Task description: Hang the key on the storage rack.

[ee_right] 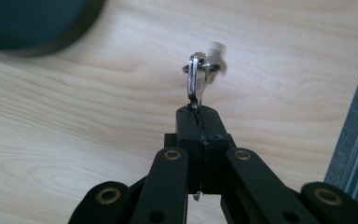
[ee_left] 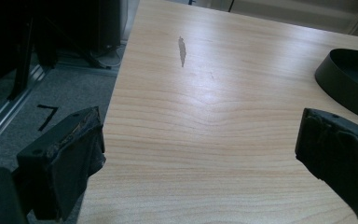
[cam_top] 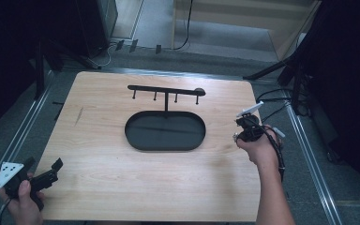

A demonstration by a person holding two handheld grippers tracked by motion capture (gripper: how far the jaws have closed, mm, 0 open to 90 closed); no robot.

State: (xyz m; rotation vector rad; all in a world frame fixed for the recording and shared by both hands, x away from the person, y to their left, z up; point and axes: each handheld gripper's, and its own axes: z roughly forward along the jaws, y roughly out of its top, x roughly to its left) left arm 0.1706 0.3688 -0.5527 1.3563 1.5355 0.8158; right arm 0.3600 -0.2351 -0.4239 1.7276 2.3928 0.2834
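Metal, small and silvery, a key-like piece (ee_right: pixel 197 78) is sitting clamped between the right gripper (ee_right: pixel 199 122) fingers, held above the worktop (cam_top: pixel 103 159) near its right edge. All four pegs of the black hook stand (cam_top: pixel 166 91) are hanging bare, so hanging it is probably left. The left gripper (ee_left: pixel 200 154) is waiting, fingers wide apart.

on the table (cam_top: pixel 103 187) the oval tray (cam_top: pixel 165 131) sits mid-way — hook rack (cam_top: pixel 166 91) rising behind it — left gripper (cam_top: pixel 51 171) near-left, right gripper (cam_top: pixel 243 129) right.
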